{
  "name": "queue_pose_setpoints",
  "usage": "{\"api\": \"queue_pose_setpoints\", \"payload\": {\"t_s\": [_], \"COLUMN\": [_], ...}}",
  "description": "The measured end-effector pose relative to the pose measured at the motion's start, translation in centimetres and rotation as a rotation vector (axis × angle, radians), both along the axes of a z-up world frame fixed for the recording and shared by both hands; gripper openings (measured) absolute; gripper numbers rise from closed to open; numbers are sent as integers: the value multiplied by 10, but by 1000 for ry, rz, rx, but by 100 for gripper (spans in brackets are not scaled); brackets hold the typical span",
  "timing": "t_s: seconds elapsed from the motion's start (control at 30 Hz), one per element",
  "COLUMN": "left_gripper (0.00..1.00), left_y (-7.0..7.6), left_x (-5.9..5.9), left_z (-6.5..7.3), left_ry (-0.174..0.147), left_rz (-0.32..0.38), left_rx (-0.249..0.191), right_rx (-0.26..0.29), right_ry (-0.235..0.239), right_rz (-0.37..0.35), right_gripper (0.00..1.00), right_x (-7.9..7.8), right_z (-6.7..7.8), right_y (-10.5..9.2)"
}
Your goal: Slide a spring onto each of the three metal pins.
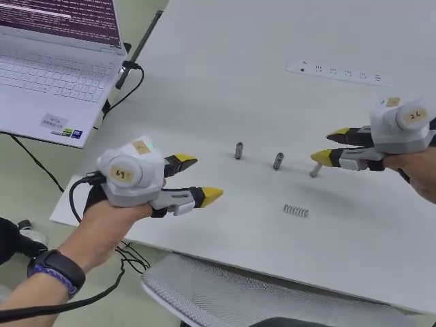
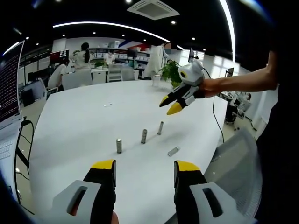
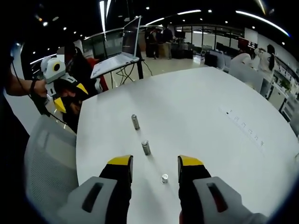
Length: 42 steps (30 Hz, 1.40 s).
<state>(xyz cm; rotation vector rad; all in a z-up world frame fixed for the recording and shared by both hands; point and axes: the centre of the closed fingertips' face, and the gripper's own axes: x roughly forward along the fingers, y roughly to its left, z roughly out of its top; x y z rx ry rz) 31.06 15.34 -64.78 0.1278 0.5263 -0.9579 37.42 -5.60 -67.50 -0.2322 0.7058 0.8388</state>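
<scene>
- Your left yellow-tipped gripper (image 1: 199,178) hovers, jaws apart, by the white bench's (image 1: 225,82) near edge.
- Your right yellow-tipped gripper (image 1: 329,145), jaws parted and empty, is just beside the bare metal pin (image 1: 315,170).
- The loose coiled spring (image 1: 296,211) lies between them.

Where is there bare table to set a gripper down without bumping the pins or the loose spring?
The widest bare stretch of table lies between the laptop and the power strip, beyond the pins. Another runs along the near edge, right of the loose spring. It is crowded around the pin row, where the right gripper hovers.
</scene>
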Motion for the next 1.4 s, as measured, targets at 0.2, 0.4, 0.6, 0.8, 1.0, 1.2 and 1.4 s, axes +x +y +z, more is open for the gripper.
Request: {"api": "queue_pose_setpoints", "payload": {"t_s": [0.2, 0.4, 0.6, 0.8, 1.0, 1.2, 1.4], "left_gripper": [44, 44, 44, 44, 45, 45, 44], "left_y": [-7, -14, -20, -25, -28, -34, -37], "left_x": [1, 2, 3, 4, 3, 3, 4], "left_z": [-1, -1, 1, 4, 4, 4, 2], "left_ry": [0, 3, 2, -1, 1, 1, 1], "left_rz": [-18, -33, -43, -54, -66, -77, -92], "left_rx": [5, 1, 1, 1, 5, 6, 10], "right_rx": [39, 69, 66, 72, 79, 91, 93], "right_ry": [1, 14, 28, 39, 55, 61, 55], "right_rz": [-60, -122, -164, -206, -243, -268, -283], "right_gripper": [39, 41, 43, 44, 45, 46, 45], "right_x": [-16, -33, -55, -79, -102, -115, -118], "right_z": [1, -1, -7, -12, -18, -20, -19], "right_y": [-13, -29, -45, -58, -66, -68, -71]}}
